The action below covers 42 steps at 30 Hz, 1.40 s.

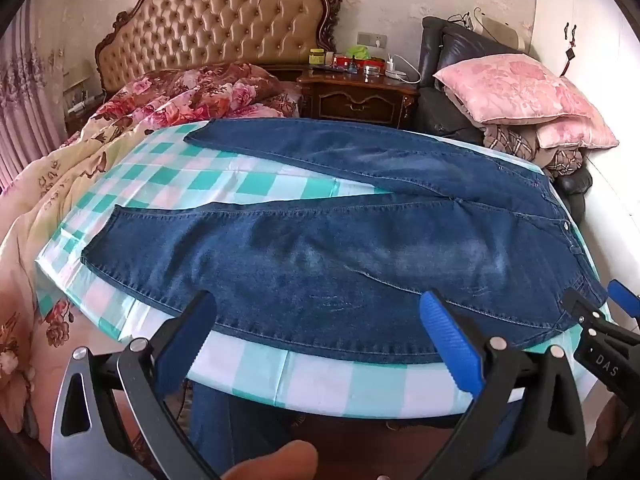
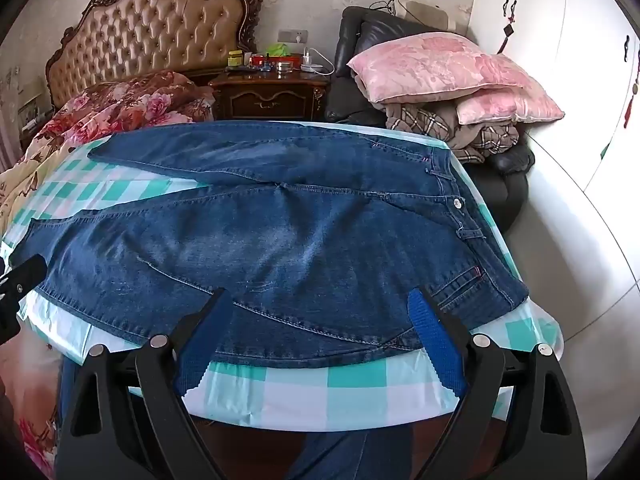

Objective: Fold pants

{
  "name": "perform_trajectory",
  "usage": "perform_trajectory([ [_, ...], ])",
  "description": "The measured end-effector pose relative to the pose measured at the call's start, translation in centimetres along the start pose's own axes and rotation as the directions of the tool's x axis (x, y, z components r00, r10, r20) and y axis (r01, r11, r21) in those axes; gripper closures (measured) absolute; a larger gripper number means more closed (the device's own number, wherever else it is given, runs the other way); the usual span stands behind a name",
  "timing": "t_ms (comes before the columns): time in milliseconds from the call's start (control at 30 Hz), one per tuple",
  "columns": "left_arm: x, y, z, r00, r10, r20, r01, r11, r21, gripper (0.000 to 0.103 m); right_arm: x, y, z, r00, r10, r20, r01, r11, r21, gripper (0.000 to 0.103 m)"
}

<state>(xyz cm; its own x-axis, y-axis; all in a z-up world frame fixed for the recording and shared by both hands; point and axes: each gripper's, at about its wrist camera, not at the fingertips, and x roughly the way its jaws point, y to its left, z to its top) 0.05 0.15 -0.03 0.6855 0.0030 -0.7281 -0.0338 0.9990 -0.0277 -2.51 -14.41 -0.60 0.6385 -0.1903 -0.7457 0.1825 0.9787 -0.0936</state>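
Note:
Dark blue jeans lie flat on a table covered with a green-and-white checked cloth. The waistband is at the right and the two legs spread apart toward the left. My left gripper is open, its blue pads hovering over the near edge of the near leg, with nothing between them. My right gripper is open too, over the near hip and pocket area. Each gripper shows at the edge of the other's view: the right gripper, the left gripper.
A bed with a floral quilt and a tufted headboard runs along the table's left side. Behind stand a wooden nightstand and a black chair piled with pink pillows. A white wardrobe is at the right.

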Motion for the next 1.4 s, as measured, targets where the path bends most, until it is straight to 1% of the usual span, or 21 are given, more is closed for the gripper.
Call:
perform_trajectory([
  [100, 0.0, -0.1, -0.1, 1.000, -0.005, 0.000, 0.005, 1.000, 0.014, 0.001, 0.0, 0.0, 0.0, 1.000, 0.001, 0.002, -0.001, 1.000, 0.000, 0.017],
  [333, -0.1, 0.2, -0.1, 1.000, -0.006, -0.004, 0.006, 1.000, 0.013, 0.001, 0.2, -0.1, 0.1, 1.000, 0.001, 0.002, -0.001, 1.000, 0.001, 0.017],
  [633, 0.8, -0.6, -0.3, 1.000, -0.007, -0.009, 0.007, 1.000, 0.012, 0.001, 1.3, 0.4, -0.2, 1.000, -0.007, 0.001, 0.007, 1.000, 0.005, 0.017],
  [767, 0.8, -0.1, -0.3, 1.000, -0.011, -0.017, 0.011, 1.000, -0.002, 0.001, 0.7, 0.3, -0.3, 1.000, -0.017, 0.008, 0.017, 1.000, 0.006, 0.017],
  [900, 0.7, -0.1, -0.3, 1.000, -0.012, -0.013, 0.012, 1.000, -0.005, 0.001, 0.3, 0.4, -0.2, 1.000, -0.011, 0.023, 0.011, 1.000, -0.008, 0.017],
  [1000, 0.7, 0.0, -0.2, 1.000, -0.012, -0.012, 0.012, 1.000, -0.006, 0.001, 0.0, 0.0, -0.1, 1.000, 0.017, 0.019, -0.017, 1.000, 0.010, 0.017],
  [1200, 0.6, 0.0, -0.2, 1.000, -0.013, -0.012, 0.013, 1.000, -0.005, 0.001, 0.1, -0.7, 0.0, 1.000, 0.005, 0.006, -0.005, 0.999, 0.034, 0.017],
  [1400, 0.5, -0.1, -0.2, 1.000, -0.011, -0.011, 0.011, 1.000, -0.002, 0.001, 0.1, -0.7, 0.0, 1.000, 0.007, 0.007, -0.007, 0.999, 0.032, 0.017],
])
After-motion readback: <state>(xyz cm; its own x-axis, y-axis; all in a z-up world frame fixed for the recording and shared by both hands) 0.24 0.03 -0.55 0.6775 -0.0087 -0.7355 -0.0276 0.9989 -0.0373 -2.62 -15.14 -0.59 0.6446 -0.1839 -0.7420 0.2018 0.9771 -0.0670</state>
